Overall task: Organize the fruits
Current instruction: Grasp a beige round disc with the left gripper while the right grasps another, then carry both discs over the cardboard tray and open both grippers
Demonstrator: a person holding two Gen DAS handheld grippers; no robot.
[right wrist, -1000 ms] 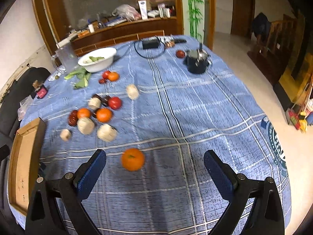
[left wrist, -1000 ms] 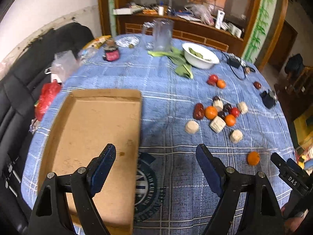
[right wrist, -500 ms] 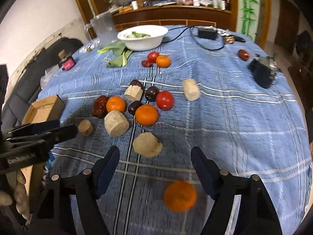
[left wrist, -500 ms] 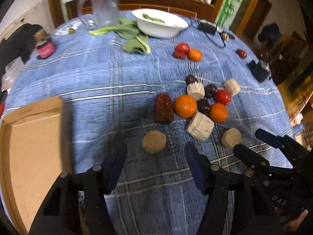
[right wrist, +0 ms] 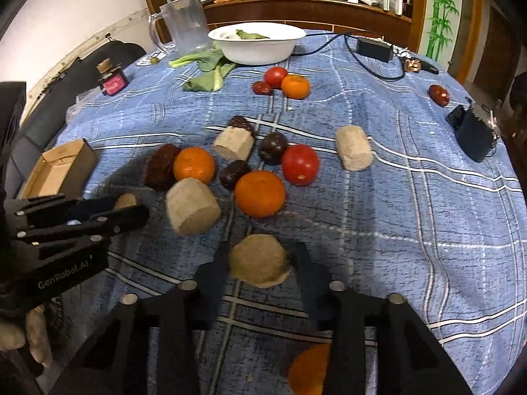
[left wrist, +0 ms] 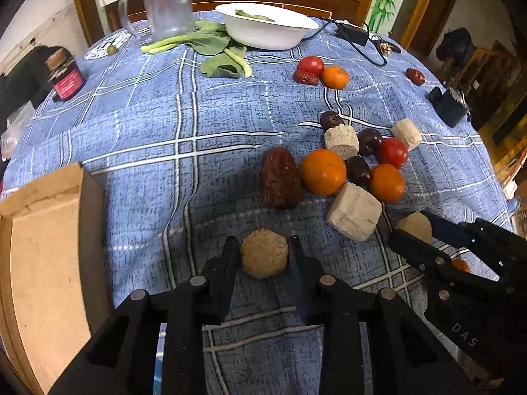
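Observation:
Fruits lie in a cluster on the blue plaid tablecloth [left wrist: 148, 125]: oranges [left wrist: 323, 171], tomatoes [left wrist: 393, 152], dark dates [left wrist: 280, 177] and pale beige chunks [left wrist: 354, 211]. My left gripper [left wrist: 263, 256] is shut on a small beige chunk [left wrist: 263, 257] resting on the cloth. My right gripper [right wrist: 260, 260] is closed around another beige chunk [right wrist: 260, 260], its jaws touching both sides. That gripper also shows in the left wrist view [left wrist: 425, 233]. A cardboard tray [left wrist: 42, 263] lies at the left.
A white bowl [left wrist: 266, 29] with greens, a clear jug [left wrist: 164, 3], leafy greens [left wrist: 210, 46] and a dark jar [left wrist: 66, 77] stand at the back. A black device [right wrist: 474, 135] and cable sit at the right. An orange [right wrist: 309, 368] lies under my right gripper.
Both grippers moved forward and down to the cluster and closed, the left on the small chunk, the right on the other chunk.

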